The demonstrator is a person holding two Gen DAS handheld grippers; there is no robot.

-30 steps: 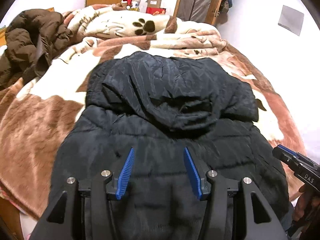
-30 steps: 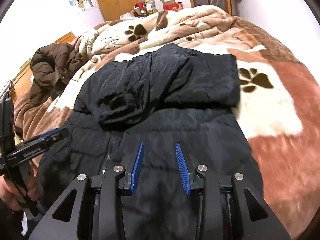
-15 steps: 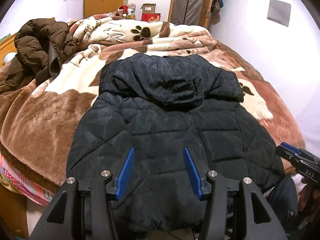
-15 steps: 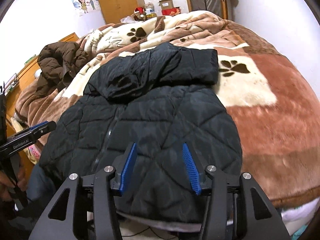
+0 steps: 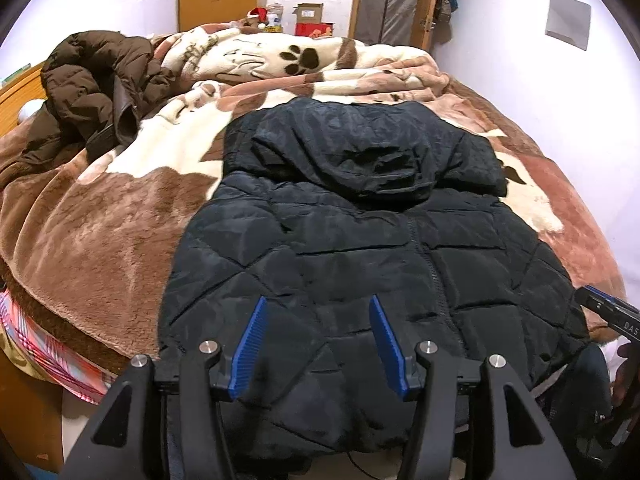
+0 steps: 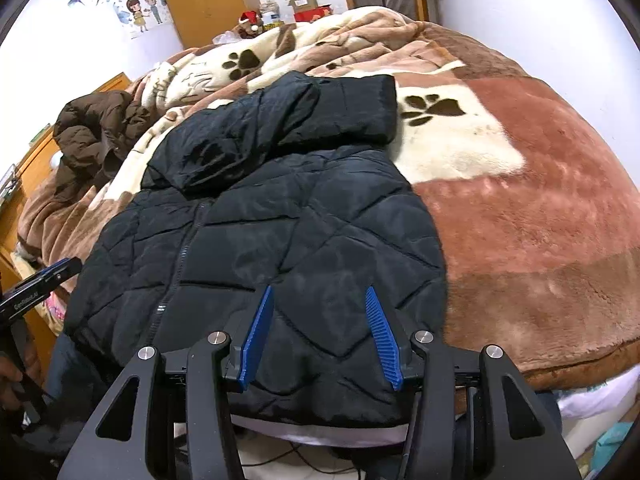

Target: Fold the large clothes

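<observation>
— Where was the jacket [image 5: 360, 248]?
— Flat on the blanket [image 5: 100, 240], hood [image 5: 352, 160] folded down over its back, hem hanging off the bed's near edge.
— And your grippers?
— My left gripper [image 5: 318, 344] and right gripper [image 6: 318, 336] were both wide open over the hem, holding nothing.
— Anything else?
— A brown coat [image 5: 92, 88] lay heaped at the blanket's left.

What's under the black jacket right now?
The black jacket lies on the paw-print blanket, hem overhanging the bed edge. Its hood is folded on top. Anything between jacket and blanket is hidden.
</observation>
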